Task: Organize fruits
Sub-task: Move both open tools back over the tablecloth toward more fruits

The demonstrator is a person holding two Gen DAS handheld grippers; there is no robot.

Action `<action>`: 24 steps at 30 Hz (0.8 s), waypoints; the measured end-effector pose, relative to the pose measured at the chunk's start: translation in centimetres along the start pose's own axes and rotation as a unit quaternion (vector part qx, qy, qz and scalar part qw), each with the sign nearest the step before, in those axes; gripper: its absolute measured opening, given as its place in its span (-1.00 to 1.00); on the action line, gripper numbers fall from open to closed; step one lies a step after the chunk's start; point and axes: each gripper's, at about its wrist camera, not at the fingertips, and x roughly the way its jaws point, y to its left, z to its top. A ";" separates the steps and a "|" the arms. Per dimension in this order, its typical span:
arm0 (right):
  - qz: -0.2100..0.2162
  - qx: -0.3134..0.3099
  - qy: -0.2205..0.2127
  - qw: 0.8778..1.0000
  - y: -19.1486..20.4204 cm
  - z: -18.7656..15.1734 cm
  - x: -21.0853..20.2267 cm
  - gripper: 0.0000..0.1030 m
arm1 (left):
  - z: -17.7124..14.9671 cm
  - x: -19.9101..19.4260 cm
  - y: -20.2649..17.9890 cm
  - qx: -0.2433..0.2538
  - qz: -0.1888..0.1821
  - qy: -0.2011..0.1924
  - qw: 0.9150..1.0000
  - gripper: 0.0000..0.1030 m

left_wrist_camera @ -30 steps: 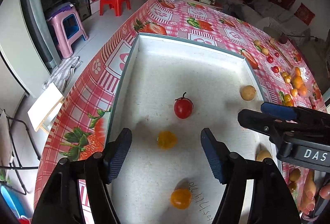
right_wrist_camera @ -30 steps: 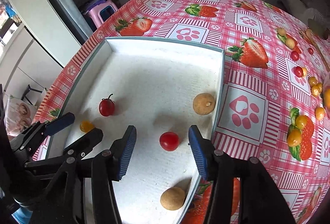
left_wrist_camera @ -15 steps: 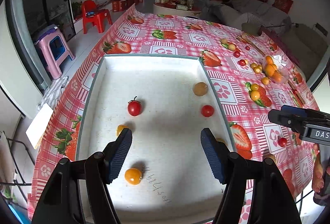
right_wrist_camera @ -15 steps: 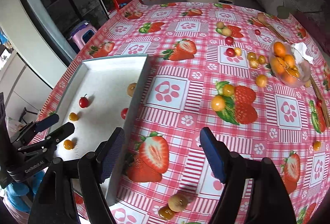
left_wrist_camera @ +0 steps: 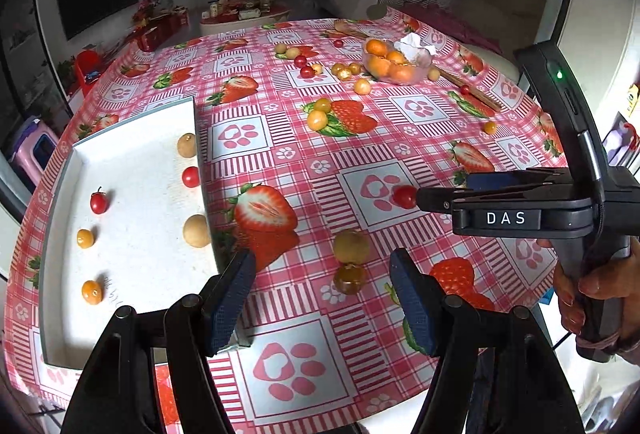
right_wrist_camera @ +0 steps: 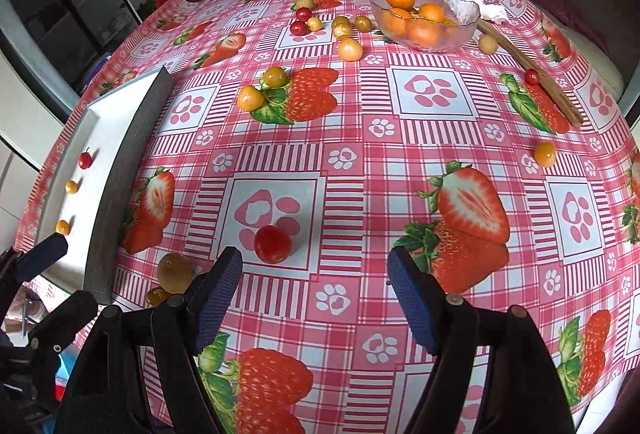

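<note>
Jaws of both grippers stand wide and hold nothing. Left gripper [left_wrist_camera: 322, 298] hovers over the table [left_wrist_camera: 424, 106] just right of the white tray [left_wrist_camera: 132, 318], with a tan longan [left_wrist_camera: 351, 246] and a darker brown fruit [left_wrist_camera: 349, 279] between and just ahead of its fingers. Right gripper [right_wrist_camera: 314, 292] faces a red cherry tomato [right_wrist_camera: 272, 244] lying near its left finger, on a paw-print square. Six small fruits already lie in the tray; many more lie scattered across the table, and oranges fill a glass bowl [right_wrist_camera: 426, 20] at the far side. Judged step: reaching for the next loose fruits. Next, each gripper would need to descend, straddle its fruit and close gently, since round fruits roll.
</note>
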 end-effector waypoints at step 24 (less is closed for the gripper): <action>-0.023 -0.077 -0.004 0.997 2.8 0.0 2.4 0.15 | -1.6 5.2 -1.9 -0.042 0.042 0.045 0.997 0.33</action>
